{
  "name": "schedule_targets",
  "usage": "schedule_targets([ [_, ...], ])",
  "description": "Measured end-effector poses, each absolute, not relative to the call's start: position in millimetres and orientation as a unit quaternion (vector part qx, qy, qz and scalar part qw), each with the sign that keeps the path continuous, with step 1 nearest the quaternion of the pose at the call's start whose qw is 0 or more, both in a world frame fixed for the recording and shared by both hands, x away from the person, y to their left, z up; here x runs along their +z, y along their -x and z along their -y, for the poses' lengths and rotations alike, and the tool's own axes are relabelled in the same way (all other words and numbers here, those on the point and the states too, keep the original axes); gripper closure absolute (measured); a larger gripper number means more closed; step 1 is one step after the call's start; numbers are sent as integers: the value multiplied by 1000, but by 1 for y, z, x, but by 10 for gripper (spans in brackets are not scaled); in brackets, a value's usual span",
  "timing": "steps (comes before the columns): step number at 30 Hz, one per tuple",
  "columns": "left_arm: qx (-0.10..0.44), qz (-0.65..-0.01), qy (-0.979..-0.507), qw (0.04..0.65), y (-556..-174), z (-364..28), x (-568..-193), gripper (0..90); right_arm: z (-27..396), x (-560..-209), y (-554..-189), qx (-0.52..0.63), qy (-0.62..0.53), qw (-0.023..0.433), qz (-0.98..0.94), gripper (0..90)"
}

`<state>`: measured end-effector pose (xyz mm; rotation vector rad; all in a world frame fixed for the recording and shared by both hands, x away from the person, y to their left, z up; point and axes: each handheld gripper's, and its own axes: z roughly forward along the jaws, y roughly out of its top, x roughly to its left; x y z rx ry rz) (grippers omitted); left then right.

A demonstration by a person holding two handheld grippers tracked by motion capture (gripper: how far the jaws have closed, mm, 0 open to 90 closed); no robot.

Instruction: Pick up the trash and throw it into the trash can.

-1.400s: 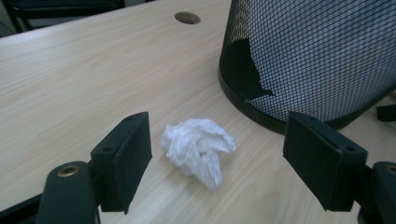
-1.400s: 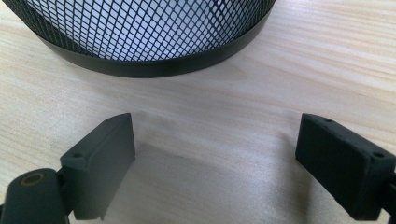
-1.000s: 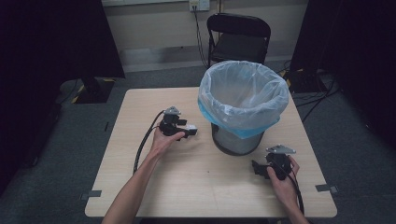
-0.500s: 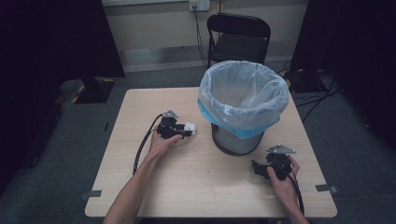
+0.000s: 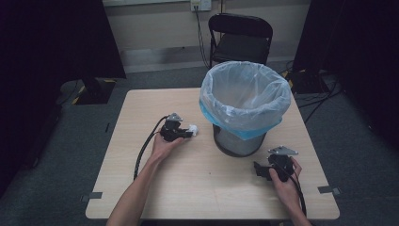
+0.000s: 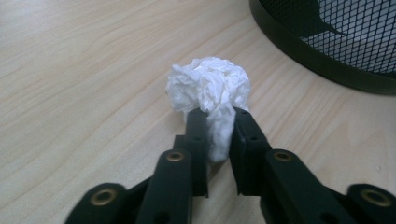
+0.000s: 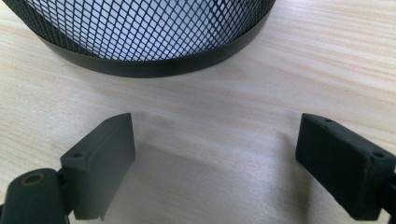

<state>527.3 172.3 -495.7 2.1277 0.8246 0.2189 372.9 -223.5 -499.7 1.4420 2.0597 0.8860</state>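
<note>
A crumpled white paper ball point(image 6: 210, 88) lies on the wooden table point(image 5: 141, 117), left of the bin point(image 5: 242, 101); in the high view the paper ball point(image 5: 192, 129) shows at the tip of my left gripper point(image 5: 186, 133). My left gripper point(image 6: 217, 123) has just been closing and its jaws now pinch the near part of the ball. My right gripper point(image 5: 259, 170) rests near the table's front right, below the bin. In the right gripper view my right gripper point(image 7: 215, 140) stands wide open over bare wood, nothing between its jaws.
The black mesh bin point(image 7: 140, 32) lined with a clear and blue plastic bag point(image 5: 244, 89) stands at the table's right middle. A black folding chair point(image 5: 240, 40) stands behind the table. Tape marks point(image 5: 91, 195) sit at the front corners.
My left gripper has shifted slightly toward the bin and its jaws have come together on the white paper ball. The right hand has stayed put.
</note>
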Motion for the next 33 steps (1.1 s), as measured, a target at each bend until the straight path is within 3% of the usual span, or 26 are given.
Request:
schedule_targets([
  [13, 45, -337, -824, 454, -524, -179, -483, 854, 224, -500, -373, 323, -524, 235, -752, 112],
  [33, 51, -292, -804, 515, -490, -192, -429, 850, 224, -500, -373, 323, -524, 235, -752, 112],
])
